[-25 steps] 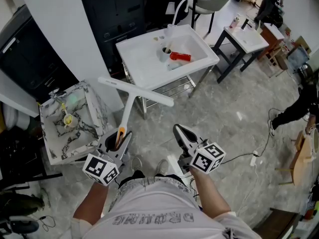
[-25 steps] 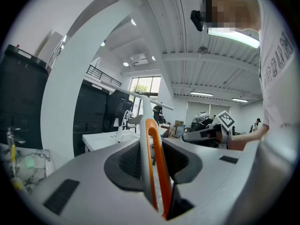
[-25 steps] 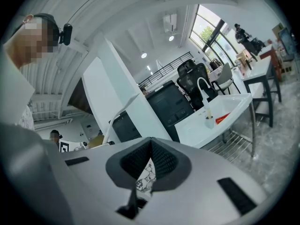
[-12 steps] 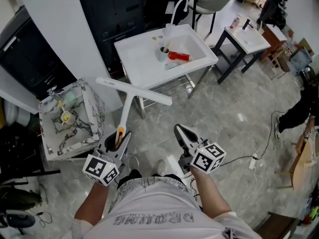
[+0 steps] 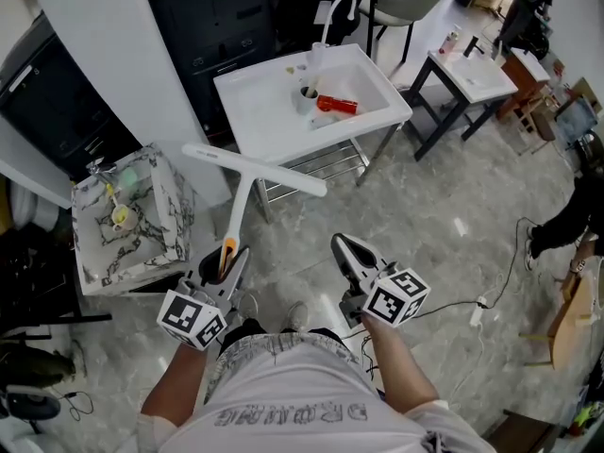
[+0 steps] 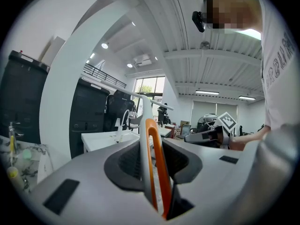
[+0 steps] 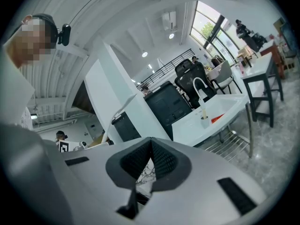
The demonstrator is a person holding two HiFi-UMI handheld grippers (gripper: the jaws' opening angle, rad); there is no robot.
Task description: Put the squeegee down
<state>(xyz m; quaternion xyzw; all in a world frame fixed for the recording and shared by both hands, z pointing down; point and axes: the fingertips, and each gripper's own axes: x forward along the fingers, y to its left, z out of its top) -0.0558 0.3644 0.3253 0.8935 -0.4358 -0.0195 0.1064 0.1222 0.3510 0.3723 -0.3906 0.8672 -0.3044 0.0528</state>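
Now the squeegee (image 5: 247, 179) is clamped handle-first in the left gripper (image 5: 226, 259), shaft aimed at the worktop (image 5: 260, 111) (right gripper (image 5: 343, 247) closed, empty).

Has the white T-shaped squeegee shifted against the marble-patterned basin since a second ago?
Yes, slightly: in the head view the white T-shaped squeegee sits a little lower and further right of the marble-patterned basin.
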